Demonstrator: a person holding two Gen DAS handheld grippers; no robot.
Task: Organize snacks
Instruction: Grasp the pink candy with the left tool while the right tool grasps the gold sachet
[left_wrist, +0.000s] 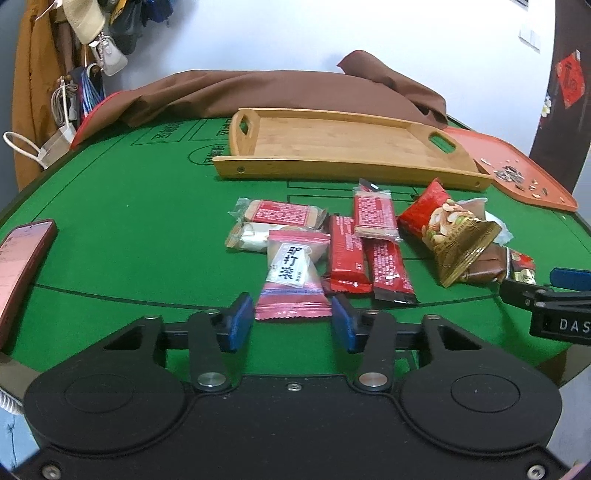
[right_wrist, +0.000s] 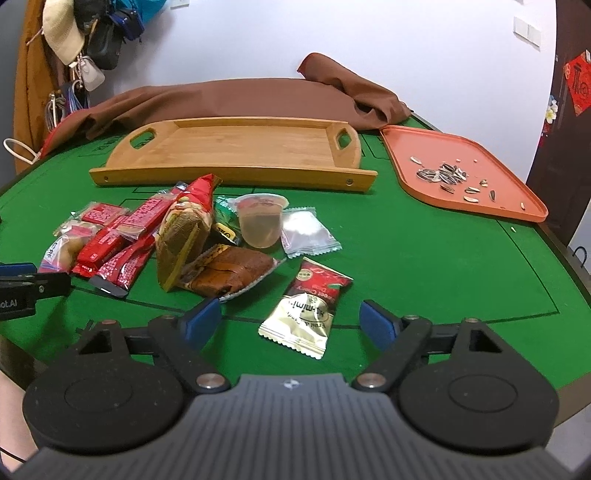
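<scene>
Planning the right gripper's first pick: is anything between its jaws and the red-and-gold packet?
Nothing visible. The packet lies flat on bare green felt between the open right gripper jaws, apart from the snack pile.

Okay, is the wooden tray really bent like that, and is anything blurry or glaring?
Left wrist view: fisheye bows the wooden tray and the table edge; the snacks are sharp, with soft, even light. Right wrist view: same bowing, mild sheen on the orange tray, dark corners.

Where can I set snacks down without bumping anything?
The wooden tray is bare inside. Green felt lies open between the phone and the snack pile. Crowded: that pile; seeds litter the orange tray.
</scene>
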